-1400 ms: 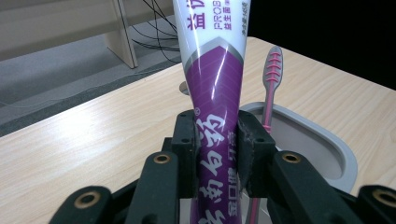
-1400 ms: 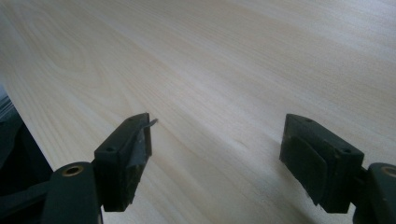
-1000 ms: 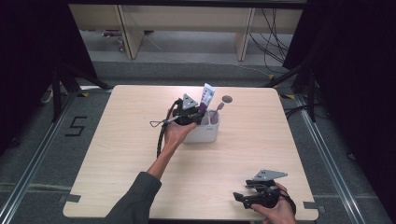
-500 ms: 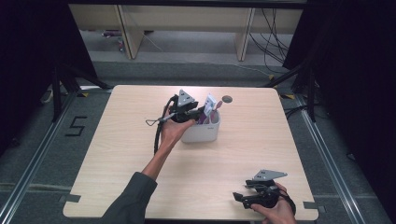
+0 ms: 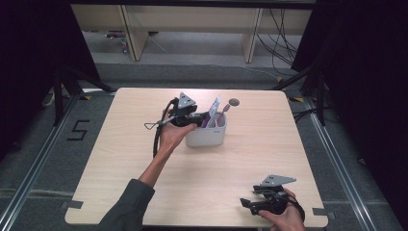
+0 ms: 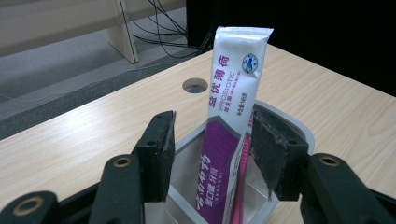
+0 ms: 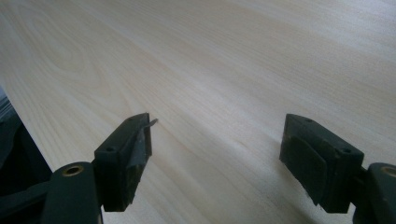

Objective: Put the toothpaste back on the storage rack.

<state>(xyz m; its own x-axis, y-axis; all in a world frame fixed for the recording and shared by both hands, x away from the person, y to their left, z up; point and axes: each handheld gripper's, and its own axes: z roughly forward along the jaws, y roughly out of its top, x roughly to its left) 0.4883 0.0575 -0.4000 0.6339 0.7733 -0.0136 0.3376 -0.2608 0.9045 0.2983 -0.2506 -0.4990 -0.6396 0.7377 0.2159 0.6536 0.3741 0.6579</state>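
Nearest the person's edge of the counter, well short of the white holder and off to its right, the right gripper sits low in the person's right hand. Its jaws stand wide apart with nothing between them; the right gripper view shows bare pale wood in the gap.

A dark sleeve rises from the near edge, and the forearm runs up to the left hand, just left of the holder. That hand carries the left gripper, level with the holder's rim and pointing across its top, the grey plate on its back and a black cable looping down on the side away from the holder.

The left gripper's jaws have just been opening and now stand apart. In the left gripper view the toothpaste tube, white above and purple below with printed lettering, stands upright between the two pads; a clear gap shows on the left pad's side, while on the right the pad sits just beside the tube, and whether it touches cannot be told. The tube's lower end is inside the holder, leaning slightly, with a pink toothbrush handle just beside it in the same compartment.

Beyond the holder, near the far edge of the counter, is a round cable hole. Farther off, past the counter, stand pale wooden shelf legs on the grey floor, with dark cables trailing to the right.
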